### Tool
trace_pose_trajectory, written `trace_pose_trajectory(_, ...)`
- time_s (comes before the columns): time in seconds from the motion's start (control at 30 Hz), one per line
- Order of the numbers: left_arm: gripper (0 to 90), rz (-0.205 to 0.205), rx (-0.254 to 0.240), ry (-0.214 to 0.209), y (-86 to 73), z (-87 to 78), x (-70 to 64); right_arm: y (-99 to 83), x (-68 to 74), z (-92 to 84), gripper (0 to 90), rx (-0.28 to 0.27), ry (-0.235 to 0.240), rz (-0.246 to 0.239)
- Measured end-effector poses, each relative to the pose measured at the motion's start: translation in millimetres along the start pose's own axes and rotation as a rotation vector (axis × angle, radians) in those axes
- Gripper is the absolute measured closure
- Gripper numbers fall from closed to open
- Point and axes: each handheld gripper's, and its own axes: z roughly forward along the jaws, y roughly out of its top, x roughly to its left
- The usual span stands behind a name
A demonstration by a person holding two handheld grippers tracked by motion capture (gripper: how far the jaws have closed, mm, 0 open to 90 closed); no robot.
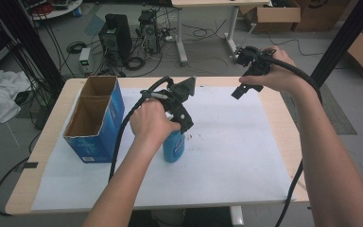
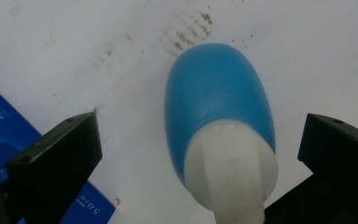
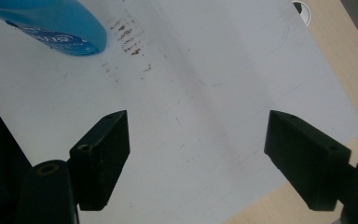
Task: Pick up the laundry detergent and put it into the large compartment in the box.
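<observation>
White paper (image 1: 227, 156) covers most of our light wooden table (image 1: 283, 113), and beyond its far edge the grey floor carries computer towers (image 1: 116, 33), loose cables and cardboard cartons. Starting at the left of the high view, we see an open blue cardboard box (image 1: 97, 118) standing upright on the paper, its top flaps gone and its brown inside showing; it stands near the bottle, apart from it.

Next comes our left gripper (image 1: 183, 124), held above the middle of the paper and pointing down. Under it stands the blue bottle (image 1: 174, 147) with a white cap, upright on the sheet beside a patch of small brown stains (image 1: 199, 137). In the left gripper view the bottle (image 2: 219, 107) sits between the two black jaws, which stand wide apart on either side of it with clear paper showing between each jaw and the bottle, so nothing is gripped. A corner of the blue box shows at that view's lower left.

Farther right, our right gripper (image 1: 242, 89) is raised over the far right part of the table, well apart from the bottle. In the right gripper view its jaws are spread wide and empty, looking down on bare paper, with the bottle's base (image 3: 51, 28) at the upper left corner and the wooden table edge at the right.
</observation>
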Motion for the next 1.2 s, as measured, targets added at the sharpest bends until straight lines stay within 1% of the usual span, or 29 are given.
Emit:
trace_pose_trajectory(0.2,0.1,-0.002,0.013,0.005,0.9,7.4,-2.8,1.5,0.3,1.7,22.3,0.003,0.002,-0.002)
trace_pose_trajectory(0.33,0.6,-0.003,0.013,0.014,1.9,9.0,-3.6,1.9,0.2,3.0,22.2,0.006,0.002,-0.004)
trace_pose_trajectory(0.43,0.5,-0.007,0.017,0.01,1.9,12.2,-4.0,1.9,-0.1,3.6,22.2,0.006,-0.005,-0.003)
trace_pose_trajectory(0.47,0.6,0.003,0.033,0.015,1.6,15.0,-4.1,1.9,-0.2,3.5,22.4,0.005,-0.007,0.0)
trace_pose_trajectory(0.63,0.8,-0.011,0.034,0.011,0.6,20.1,-4.1,2.3,0.5,3.4,22.5,0.006,-0.004,-0.001)
trace_pose_trajectory(0.7,1.4,-0.005,0.043,0.017,0.6,21.4,-4.3,2.6,0.7,3.7,22.4,0.008,-0.005,-0.002)
trace_pose_trajectory(0.77,2.0,-0.006,0.037,0.009,0.5,23.2,-5.5,3.0,0.7,4.4,22.4,0.006,-0.005,-0.004)
trace_pose_trajectory(0.87,2.1,-0.007,0.046,0.02,1.1,24.2,-5.8,3.7,1.8,4.9,22.4,0.012,-0.004,-0.005)
trace_pose_trajectory(0.97,4.3,-0.008,0.048,0.02,1.4,24.3,-5.6,3.8,1.9,4.5,22.4,0.008,-0.005,-0.003)
trace_pose_trajectory(1.03,4.4,-0.009,0.052,0.012,1.5,24.9,-5.6,3.7,1.9,4.9,22.4,0.01,-0.004,-0.002)
trace_pose_trajectory(1.07,6.7,-0.01,0.056,0.01,1.8,25.7,-5.6,3.5,1.6,5.2,22.5,0.014,-0.005,-0.004)
trace_pose_trajectory(1.2,10.8,-0.018,0.058,0.014,2.6,26.0,-5.7,3.6,1.4,5.7,22.5,0.016,-0.005,-0.004)
